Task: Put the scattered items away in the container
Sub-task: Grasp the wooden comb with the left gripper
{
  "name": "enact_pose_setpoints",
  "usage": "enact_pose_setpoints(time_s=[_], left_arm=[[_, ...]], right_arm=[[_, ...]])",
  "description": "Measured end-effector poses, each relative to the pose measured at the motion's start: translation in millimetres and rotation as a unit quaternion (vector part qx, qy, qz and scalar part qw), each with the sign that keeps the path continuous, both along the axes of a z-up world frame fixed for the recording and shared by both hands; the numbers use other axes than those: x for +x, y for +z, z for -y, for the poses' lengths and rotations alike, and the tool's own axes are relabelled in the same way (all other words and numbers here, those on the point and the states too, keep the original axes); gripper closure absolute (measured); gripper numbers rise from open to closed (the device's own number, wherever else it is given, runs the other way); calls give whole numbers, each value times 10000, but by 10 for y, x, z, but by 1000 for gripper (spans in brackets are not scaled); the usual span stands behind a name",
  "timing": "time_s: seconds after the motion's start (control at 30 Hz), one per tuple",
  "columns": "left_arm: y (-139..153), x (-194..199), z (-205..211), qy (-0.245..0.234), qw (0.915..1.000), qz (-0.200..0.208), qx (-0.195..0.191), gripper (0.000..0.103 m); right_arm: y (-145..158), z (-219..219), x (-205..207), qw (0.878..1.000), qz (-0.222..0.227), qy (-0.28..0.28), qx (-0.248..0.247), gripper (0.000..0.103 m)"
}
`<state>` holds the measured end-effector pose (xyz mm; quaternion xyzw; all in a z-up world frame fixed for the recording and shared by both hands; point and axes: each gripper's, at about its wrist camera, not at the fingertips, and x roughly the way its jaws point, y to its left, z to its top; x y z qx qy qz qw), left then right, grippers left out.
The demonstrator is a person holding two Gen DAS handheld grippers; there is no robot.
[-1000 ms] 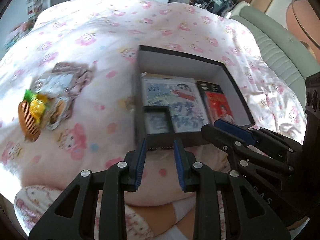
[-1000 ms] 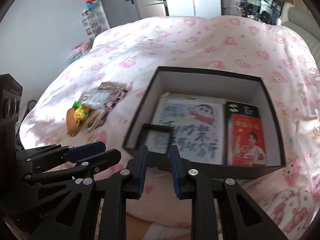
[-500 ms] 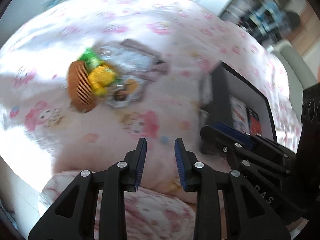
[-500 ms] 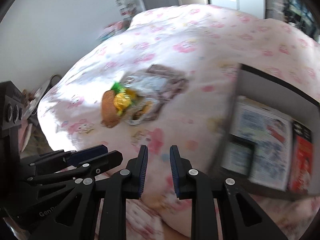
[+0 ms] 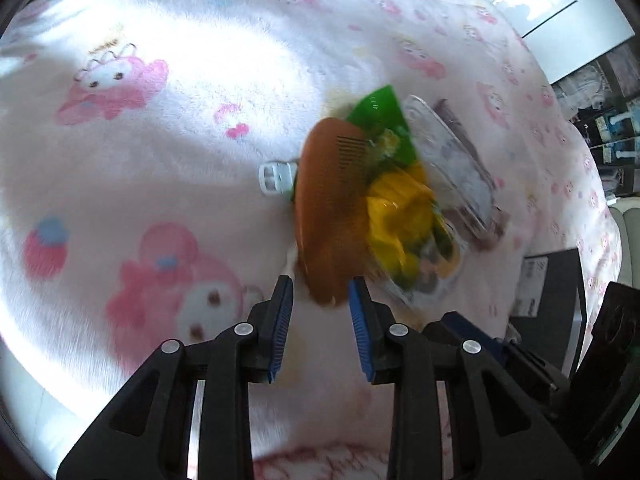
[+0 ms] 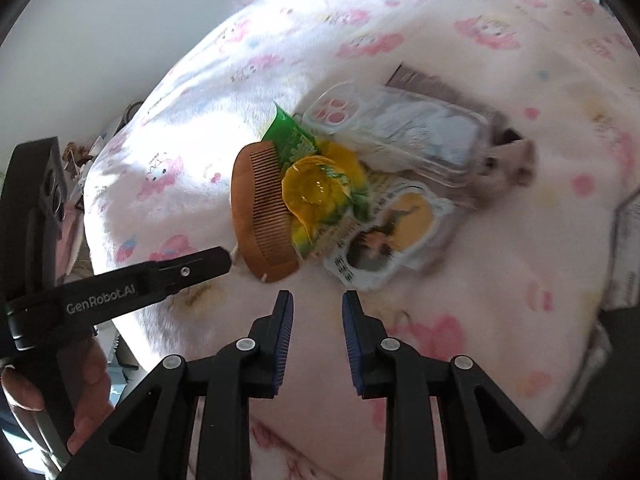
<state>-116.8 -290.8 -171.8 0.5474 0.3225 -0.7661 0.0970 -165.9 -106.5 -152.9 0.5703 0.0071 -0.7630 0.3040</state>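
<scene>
Pink blanket (image 6: 400, 20): brown comb (image 6: 260, 210) flat, long axis toward left tool (image 5: 320, 316).

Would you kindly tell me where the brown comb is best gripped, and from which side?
Probably by the comb's solid back edge at its near end, coming from above on the bare blanket side. It lies flat, its teeth face the yellow packet that overlaps it, and the left gripper is already there.
</scene>
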Motion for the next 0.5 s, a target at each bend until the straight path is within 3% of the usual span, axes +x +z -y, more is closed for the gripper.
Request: enact_pose_setpoints(time_s=[0.2,0.3,0.33,0.4,0.5], left_arm=[[-238,-170,69,68,9998,114,173,74],[-341,-183,89,132,9987,100,482,74],[-375,-176,94,158,9978,106,633,74],[-364,-144,89,205,9983,97,542,75],[-280,-60,64,233,9980,-18,594,79]], right_arm=[[-281,278,-166,9992,310,229,-72,81],[-456,405,-235,9980,519,340,-141,75],[-506,428,-258,9971,619,362,-252,75],[-594,460,-310,9937,884,386,-572,70],[-565,398,-313,9921,894,327,-814,73]])
